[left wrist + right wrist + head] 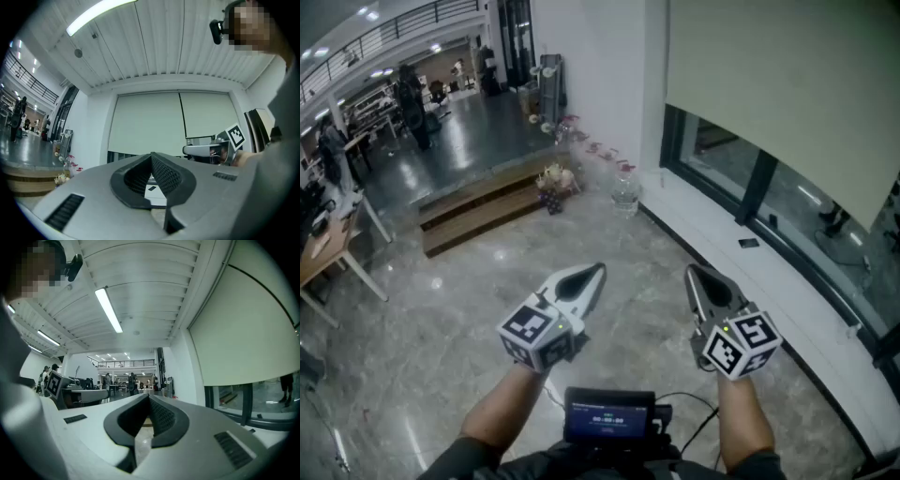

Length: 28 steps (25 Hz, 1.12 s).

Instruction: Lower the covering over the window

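1. A person stands on a polished stone floor point(459, 309) beside a tall window point(736, 173), holding a two-jaw gripper in each hand at waist height.
2. The left gripper point(599, 270) points forward and level, its jaws pressed together with nothing between them. The left gripper view shows the ribbed black pads point(161, 174) meeting at the tip.
3. The right gripper point(692, 271) is held just beside it, also level. Its jaws are likewise closed and empty, as the right gripper view confirms.
4. Each gripper carries a cube with square markers point(534, 330) close to the wrist.
5. The covering, a pale roller blind point(769, 84), hangs over the upper part of the window, ahead and to the person's right. It is well apart from both grippers, and neither touches it.
6. Below the blind's lower edge a band of dark-framed glass remains uncovered.
7. In the left gripper view the blind appears as two panels side by side. The left panel point(143, 126) reaches lower than the right panel point(208, 115).
8. A white sill point(769, 281) runs along the foot of the window, with a small dark object point(749, 243) lying on it.
9. Farther off, wooden steps point(478, 202) hold a bunch of flowers point(551, 180), and a clear glass vase point(625, 195) stands near the wall.
10. A small lit screen point(609, 415) sits at the person's chest, between the forearms.
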Motion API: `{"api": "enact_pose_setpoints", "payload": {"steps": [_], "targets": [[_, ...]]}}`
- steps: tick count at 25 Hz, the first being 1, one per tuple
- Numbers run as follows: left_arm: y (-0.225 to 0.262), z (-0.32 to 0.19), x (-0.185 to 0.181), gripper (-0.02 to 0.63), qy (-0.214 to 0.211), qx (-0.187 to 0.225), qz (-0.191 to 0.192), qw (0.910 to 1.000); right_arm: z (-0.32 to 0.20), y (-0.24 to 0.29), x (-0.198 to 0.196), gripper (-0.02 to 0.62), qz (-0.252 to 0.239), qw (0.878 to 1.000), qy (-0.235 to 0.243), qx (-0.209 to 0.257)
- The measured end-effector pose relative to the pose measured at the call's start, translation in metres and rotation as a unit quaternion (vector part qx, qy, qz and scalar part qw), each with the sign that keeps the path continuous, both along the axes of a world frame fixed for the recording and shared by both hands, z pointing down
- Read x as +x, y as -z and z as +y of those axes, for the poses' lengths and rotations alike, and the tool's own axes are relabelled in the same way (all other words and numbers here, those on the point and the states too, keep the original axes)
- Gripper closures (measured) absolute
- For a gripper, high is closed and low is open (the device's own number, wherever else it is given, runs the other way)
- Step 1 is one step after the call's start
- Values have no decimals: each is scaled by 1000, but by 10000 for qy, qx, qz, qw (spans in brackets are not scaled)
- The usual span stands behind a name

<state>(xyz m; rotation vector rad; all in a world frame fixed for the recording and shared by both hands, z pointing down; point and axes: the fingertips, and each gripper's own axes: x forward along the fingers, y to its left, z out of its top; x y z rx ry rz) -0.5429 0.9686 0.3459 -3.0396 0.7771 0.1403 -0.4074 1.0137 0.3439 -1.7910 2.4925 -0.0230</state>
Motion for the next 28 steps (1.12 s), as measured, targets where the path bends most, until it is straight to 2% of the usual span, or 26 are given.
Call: {"api": "enact_pose_setpoints", "payload": {"steps": [10, 19, 25, 28], "targets": [[9, -2, 7, 618, -109, 18, 138, 9998, -2, 3, -6, 597, 40, 9999, -86, 70], [0, -5, -14, 618, -177, -27, 237, 9996, -1, 5, -12, 594, -4, 9988, -455, 187], [-5, -12, -32, 618, -349, 47, 291, 9990, -6, -1, -24, 594, -42, 9981, -589, 162], [-4, -21, -33, 618, -337, -56, 268, 9991, -14, -2, -24, 594, -93, 9980, -609, 130]]}}
